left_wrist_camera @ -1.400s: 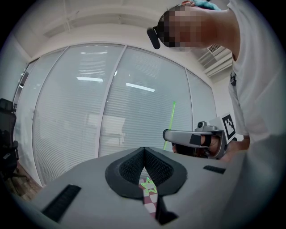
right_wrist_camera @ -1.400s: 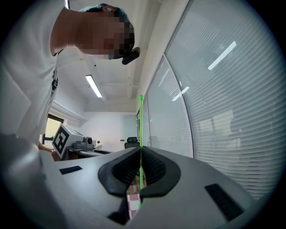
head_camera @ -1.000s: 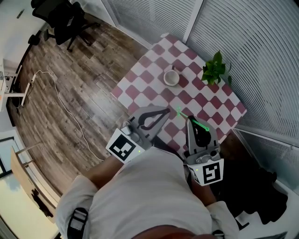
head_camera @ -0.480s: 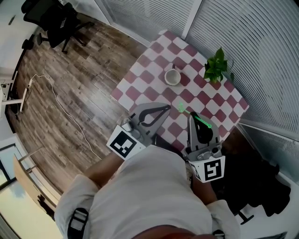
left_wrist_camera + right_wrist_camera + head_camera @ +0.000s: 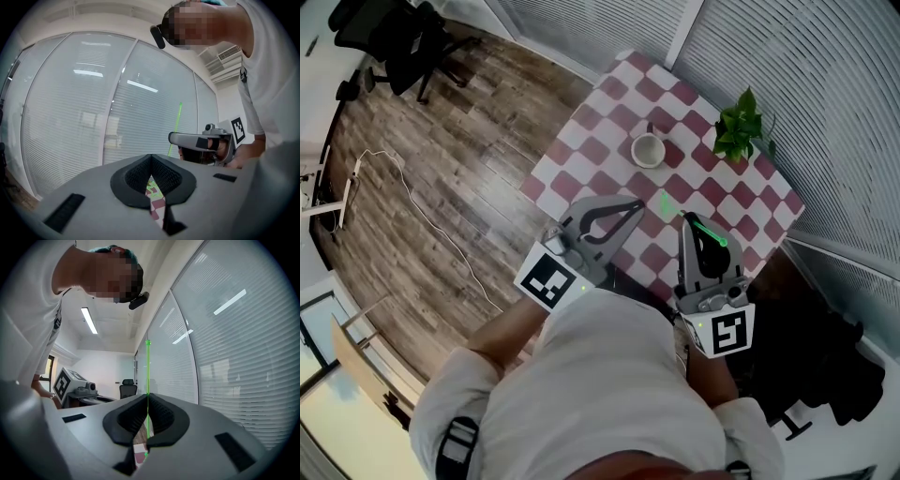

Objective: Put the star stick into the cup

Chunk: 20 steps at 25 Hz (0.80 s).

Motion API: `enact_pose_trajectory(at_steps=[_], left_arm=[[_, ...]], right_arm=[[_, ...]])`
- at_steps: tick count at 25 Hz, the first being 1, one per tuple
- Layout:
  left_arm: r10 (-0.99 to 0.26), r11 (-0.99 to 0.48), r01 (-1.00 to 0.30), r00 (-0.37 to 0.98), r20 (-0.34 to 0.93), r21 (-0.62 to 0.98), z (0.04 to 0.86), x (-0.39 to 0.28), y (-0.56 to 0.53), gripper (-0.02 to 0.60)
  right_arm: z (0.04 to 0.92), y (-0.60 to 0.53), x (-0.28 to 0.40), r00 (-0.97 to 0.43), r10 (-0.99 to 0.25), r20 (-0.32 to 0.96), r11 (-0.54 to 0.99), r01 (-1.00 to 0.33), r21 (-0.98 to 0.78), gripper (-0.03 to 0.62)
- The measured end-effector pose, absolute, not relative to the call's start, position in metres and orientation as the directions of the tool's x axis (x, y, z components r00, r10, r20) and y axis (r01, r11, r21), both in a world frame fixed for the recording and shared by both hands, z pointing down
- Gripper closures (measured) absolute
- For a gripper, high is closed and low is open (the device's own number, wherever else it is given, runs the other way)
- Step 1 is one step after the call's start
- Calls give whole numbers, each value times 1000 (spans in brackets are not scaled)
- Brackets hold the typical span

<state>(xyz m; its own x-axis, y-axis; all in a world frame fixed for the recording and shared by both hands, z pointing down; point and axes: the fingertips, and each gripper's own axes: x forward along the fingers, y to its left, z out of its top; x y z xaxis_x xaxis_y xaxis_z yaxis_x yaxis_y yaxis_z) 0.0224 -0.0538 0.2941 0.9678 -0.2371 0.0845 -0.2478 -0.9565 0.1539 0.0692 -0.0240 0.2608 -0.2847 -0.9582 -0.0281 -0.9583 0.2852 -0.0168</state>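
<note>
Head view: right claw [image 5: 686, 218] shut tight on green star stick [image 5: 710, 233], over checkered counter [image 5: 581, 159], well apart from white cup [image 5: 648, 150]. Left claw [image 5: 638, 203] closed, empty, near right. Right gripper view: stick [image 5: 148, 380] upright between jaws.

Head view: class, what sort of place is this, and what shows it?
Probably an office: a swivel chair on a wood floor, glass walls with blinds, a checkered table with a cup.
</note>
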Motion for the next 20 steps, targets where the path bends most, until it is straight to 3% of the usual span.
enact_pose_trajectory(at_steps=[20], left_arm=[[-238, -955, -257, 962, 130, 150, 343, 39, -94, 549]], right_arm=[[307, -68, 86, -300, -954, 14, 299, -954, -32, 560]])
